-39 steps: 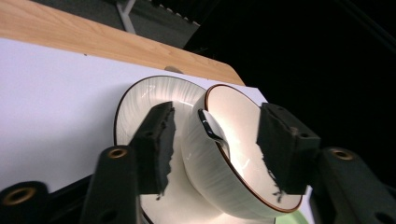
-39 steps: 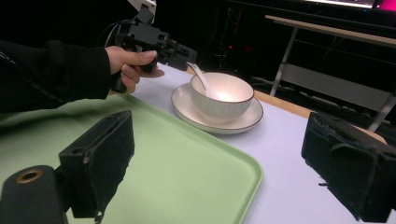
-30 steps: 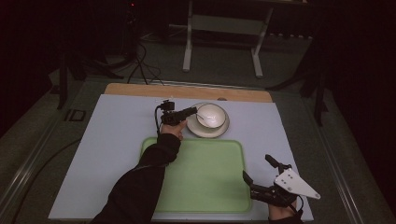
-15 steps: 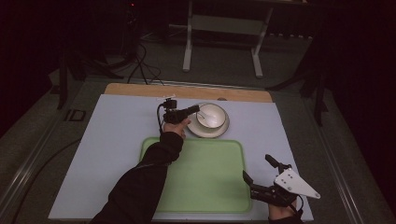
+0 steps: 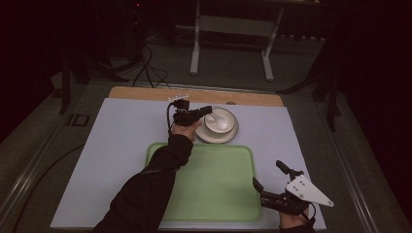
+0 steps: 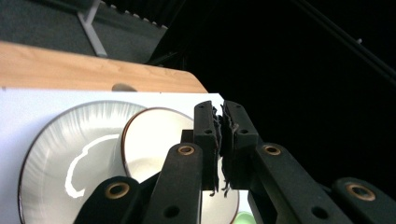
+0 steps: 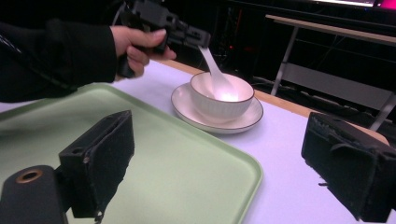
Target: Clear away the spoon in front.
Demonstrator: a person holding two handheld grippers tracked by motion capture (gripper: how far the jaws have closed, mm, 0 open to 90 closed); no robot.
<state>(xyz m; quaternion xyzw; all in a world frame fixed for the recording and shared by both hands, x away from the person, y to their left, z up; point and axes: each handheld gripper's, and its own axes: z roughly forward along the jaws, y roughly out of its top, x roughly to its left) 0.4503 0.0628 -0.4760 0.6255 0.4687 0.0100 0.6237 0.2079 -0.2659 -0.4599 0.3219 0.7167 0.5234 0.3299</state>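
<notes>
Toward the far edge of the desk, about midway along it, a white bowl sits on a saucer, just beyond the far rim of the green tray. The left tool is clamped on the handle of a white spoon, whose scoop rests down inside the bowl; in the left gripper view the jaws are pressed tight together.

The step in hand looks like lifting the spoon out. To do it well, I'd draw it up along the line of its handle until the scoop clears the rim, so it doesn't catch the bowl and slide it off the saucer. The grip must stay firm, since the glazed handle may twist.

The right tool waits at the near right corner, jaws spread wide and empty.
</notes>
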